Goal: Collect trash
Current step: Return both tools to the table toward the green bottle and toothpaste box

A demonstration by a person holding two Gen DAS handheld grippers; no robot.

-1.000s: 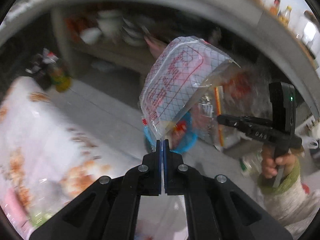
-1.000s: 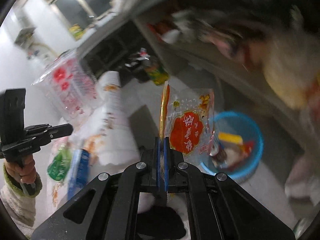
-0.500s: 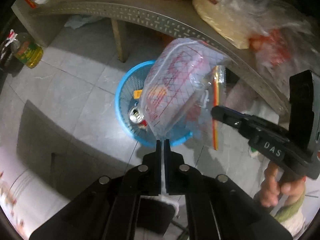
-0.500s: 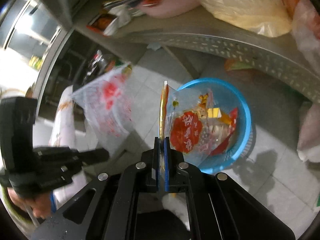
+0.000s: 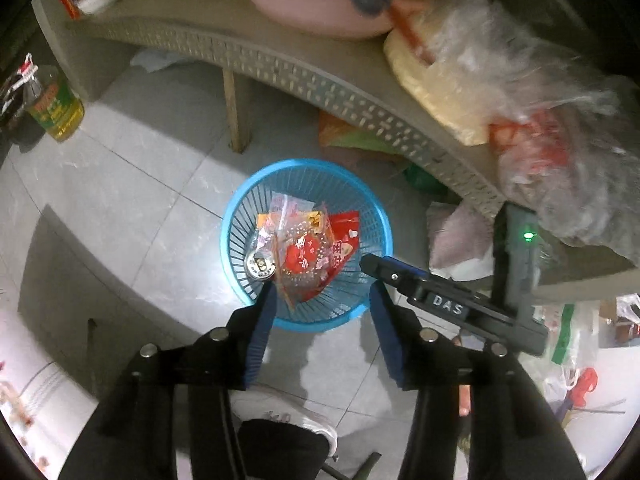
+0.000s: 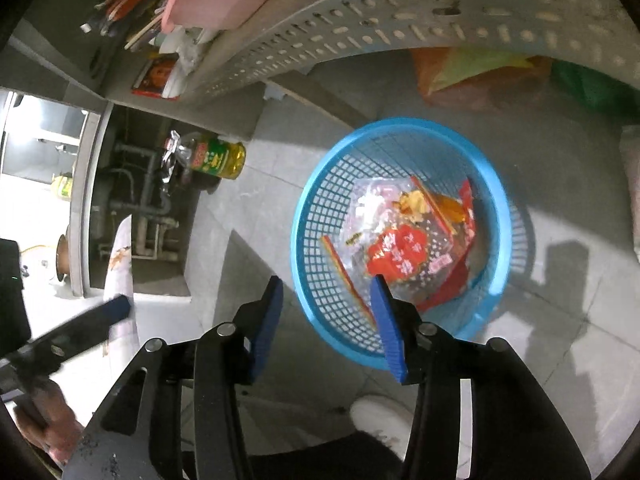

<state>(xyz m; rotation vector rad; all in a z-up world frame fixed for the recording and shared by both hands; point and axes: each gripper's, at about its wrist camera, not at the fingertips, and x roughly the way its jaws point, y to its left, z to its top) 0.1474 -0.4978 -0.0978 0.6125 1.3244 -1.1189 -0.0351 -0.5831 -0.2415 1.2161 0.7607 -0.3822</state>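
— Left gripper [image 5: 322, 294]: jaws opening, blue pads about half apart, nothing between them, nothing touched. Poised above the near rim of the blue basket [image 5: 240, 204] on the tiled floor [image 5: 132, 184].

— Right gripper [image 6: 326, 294]?

— Same: jaws opening, roughly half apart, empty. Hangs over the basket's near-left rim [image 6: 304, 208]. Also seen from the left wrist view, reaching in from the right [image 5: 374, 266], marked "DAS".

— Location of the trash?

— Inside the basket. Clear snack bag with a red printed patch [image 6: 400, 248] lying on top of the heap, flat-ish and tilted. Long axis running from the near-left wall toward the far-right wall in the right wrist view; orange sealed edge [image 6: 346, 276] along the near-left side. From the left wrist view, same bag [image 5: 304, 254] lying with its long axis near to far.

— Anything else in there?

— Red wrapper [image 5: 346, 240] under it, a yellow scrap, a drink can [image 5: 260, 266] end-up against the left wall. Second clear bag hard to separate from the first; layers overlapping and glossy.

— Hidden parts?

— Basket bottom covered by the wrappers. Print on the bags unreadable. White shoe [image 6: 380, 416] partly cut off behind the right gripper's body. Oil bottle [image 6: 218, 158] near the shelf leg, blurred. Hand on the left gripper [image 6: 42, 420] half out of frame.
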